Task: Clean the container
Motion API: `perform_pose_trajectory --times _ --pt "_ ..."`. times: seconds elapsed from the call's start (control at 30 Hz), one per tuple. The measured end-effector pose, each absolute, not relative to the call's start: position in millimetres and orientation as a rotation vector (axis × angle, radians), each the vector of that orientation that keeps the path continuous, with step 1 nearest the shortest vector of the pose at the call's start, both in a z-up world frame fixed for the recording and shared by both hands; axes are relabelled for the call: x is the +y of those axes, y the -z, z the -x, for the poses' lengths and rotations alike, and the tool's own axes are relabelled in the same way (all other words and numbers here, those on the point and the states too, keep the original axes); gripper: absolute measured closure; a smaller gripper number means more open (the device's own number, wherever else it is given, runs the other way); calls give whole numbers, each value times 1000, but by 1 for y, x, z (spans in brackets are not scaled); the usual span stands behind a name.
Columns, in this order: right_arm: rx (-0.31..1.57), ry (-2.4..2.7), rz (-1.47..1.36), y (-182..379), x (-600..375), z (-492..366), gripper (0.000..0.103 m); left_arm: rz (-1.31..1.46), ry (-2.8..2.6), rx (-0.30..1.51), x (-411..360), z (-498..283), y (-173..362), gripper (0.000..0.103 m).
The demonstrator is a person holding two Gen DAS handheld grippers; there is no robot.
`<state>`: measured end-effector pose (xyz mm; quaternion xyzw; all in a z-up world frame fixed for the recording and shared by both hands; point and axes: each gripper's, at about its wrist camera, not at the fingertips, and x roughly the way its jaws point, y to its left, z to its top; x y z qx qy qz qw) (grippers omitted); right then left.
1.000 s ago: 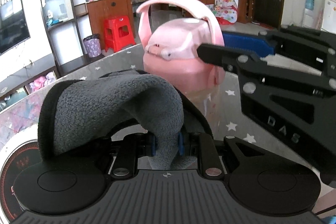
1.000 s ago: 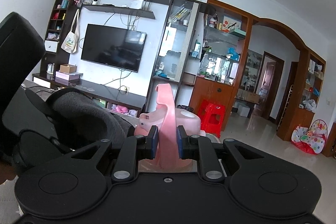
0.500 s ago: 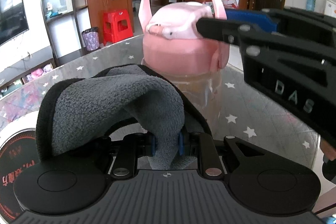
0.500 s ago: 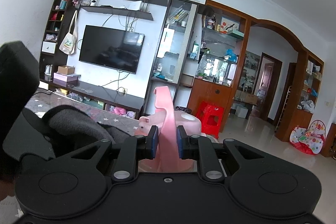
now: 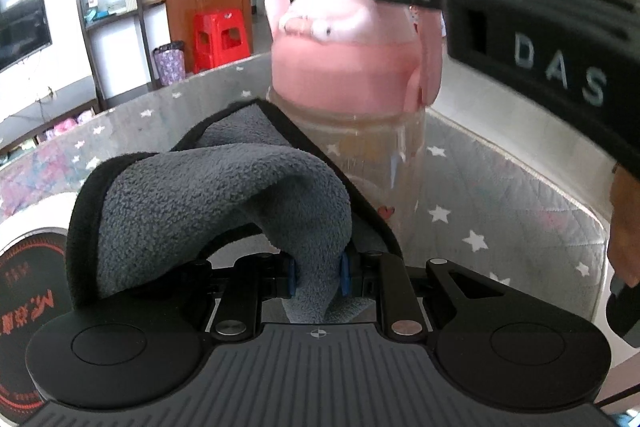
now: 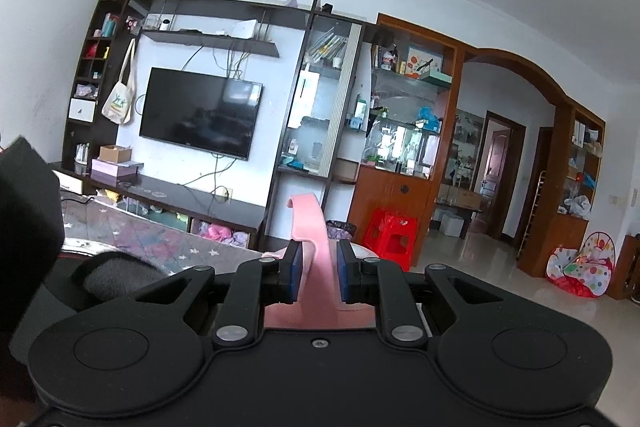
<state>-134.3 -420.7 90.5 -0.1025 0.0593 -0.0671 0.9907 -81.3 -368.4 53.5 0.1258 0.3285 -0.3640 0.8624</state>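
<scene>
Up in the frame's centre, the pink-lidded bottle (image 5: 352,99) stands on the counter (image 5: 500,195), its strap (image 6: 316,255) pinched by the right tool (image 6: 317,277). Just below it, the left tool (image 5: 316,277) is clamped on a grey cloth (image 5: 208,203), whose edge lies against the bottle's clear side.

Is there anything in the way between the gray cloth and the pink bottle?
Nothing visible. The left tool pinches the gray cloth, whose far edge sits right beside the pink bottle, with no other thing between them. The right tool holds the bottle's strap.
</scene>
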Motion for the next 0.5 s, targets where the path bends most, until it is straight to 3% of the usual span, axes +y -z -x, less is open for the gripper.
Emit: perform_pose_trajectory --times 0.5 --pt "74 147 232 -79 -415 128 84 -266 786 791 -376 76 -23 83"
